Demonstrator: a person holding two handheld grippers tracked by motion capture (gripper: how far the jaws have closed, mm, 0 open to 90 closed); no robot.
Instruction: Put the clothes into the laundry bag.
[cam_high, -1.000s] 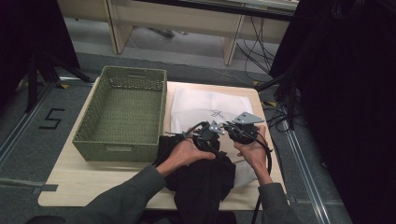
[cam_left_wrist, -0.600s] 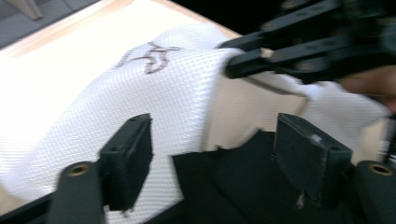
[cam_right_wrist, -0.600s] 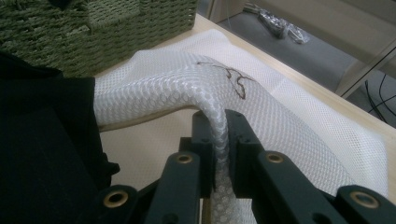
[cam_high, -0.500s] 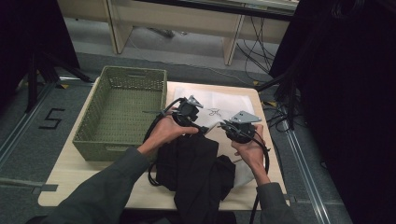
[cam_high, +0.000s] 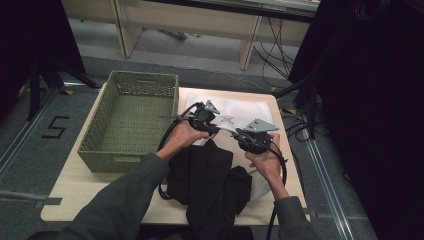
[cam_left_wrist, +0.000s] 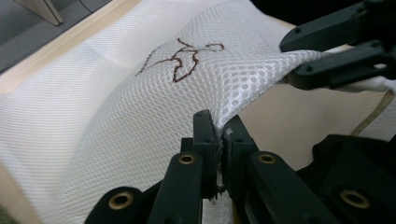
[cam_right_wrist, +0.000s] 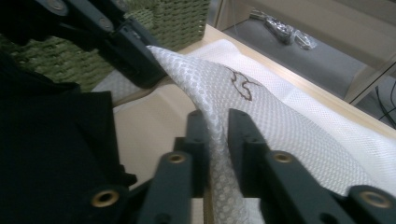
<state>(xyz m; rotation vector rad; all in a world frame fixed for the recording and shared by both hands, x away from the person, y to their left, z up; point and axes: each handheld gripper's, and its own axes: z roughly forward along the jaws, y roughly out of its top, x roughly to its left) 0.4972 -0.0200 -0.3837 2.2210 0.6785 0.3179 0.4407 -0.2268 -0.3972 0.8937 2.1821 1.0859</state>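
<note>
While both hands are working over the middle of the tabletop (cam_high: 70, 197), the left hand-held gripper (cam_left_wrist: 217, 133) is pinching the near edge of the white mesh garment (cam_left_wrist: 107, 107), its jaws closed together on a fold of the cloth, and the right hand-held gripper (cam_right_wrist: 215, 135) is clamping the same edge farther along, with the mesh running up between its two jaws. In the high view the left hand-held gripper (cam_high: 204, 116) is sitting closer to the green woven basket (cam_high: 131, 120), and the right hand-held gripper (cam_high: 254, 137) is holding just beside it on the side away from the basket, so the stretch of hem between them is running roughly across the tabletop, lifted slightly off the wood. The rest of the white mesh garment (cam_high: 235, 111) is lying flat beyond the two tools, away from the person, with its dark stitched emblem (cam_left_wrist: 180, 58) facing up. A black garment (cam_high: 210, 180) is lying crumpled on the near side, under the forearms and touching the white cloth's near margin. Judging from this, the coming move depends on that held edge: the body of the cloth is lying forward of both tools, so carrying the edge forward would be folding it over itself, while the left hand is the nearer one for swinging it toward the basket.
</note>
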